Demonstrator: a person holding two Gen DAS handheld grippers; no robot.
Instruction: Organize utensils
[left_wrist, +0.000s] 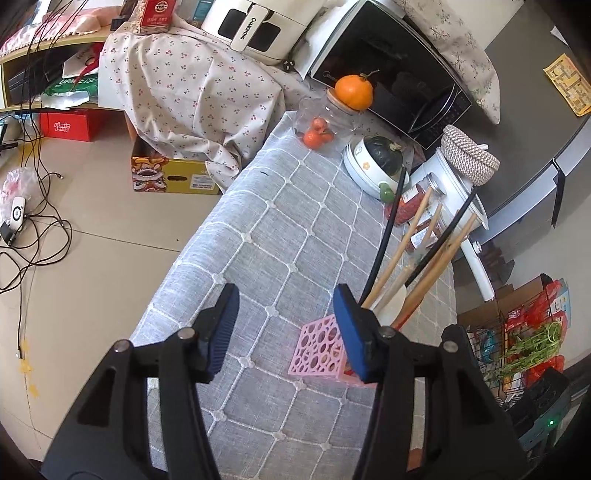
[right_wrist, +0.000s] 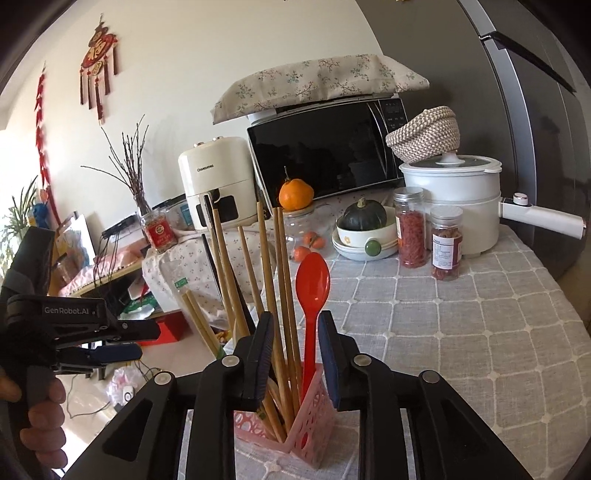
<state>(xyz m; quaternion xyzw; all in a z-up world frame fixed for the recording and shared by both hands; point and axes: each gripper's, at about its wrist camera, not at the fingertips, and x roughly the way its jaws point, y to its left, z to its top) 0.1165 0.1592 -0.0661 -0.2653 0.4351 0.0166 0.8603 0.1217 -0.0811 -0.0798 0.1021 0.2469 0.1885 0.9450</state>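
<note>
A pink perforated holder (right_wrist: 310, 435) stands on the grey quilted tablecloth (right_wrist: 461, 325). Wooden chopsticks (right_wrist: 266, 266), black ones and a red spoon (right_wrist: 312, 277) stand upright in it. My right gripper (right_wrist: 296, 354) is open around the spoon's handle and some chopsticks, and its pads press on nothing. In the left wrist view the holder (left_wrist: 317, 350) sits just behind the right pad, with the chopsticks (left_wrist: 391, 258) leaning away to the upper right. My left gripper (left_wrist: 286, 328) is open and empty over the cloth beside the holder. The right wrist view shows the left gripper (right_wrist: 144, 339) held in a hand.
At the back of the table are a microwave (right_wrist: 325, 147), an orange (right_wrist: 295, 194) on a glass jar, a squash in a bowl (right_wrist: 364, 229), two jars (right_wrist: 410, 229) and a white pot (right_wrist: 454, 192). The table's left edge (left_wrist: 192, 240) drops to a floor with cables.
</note>
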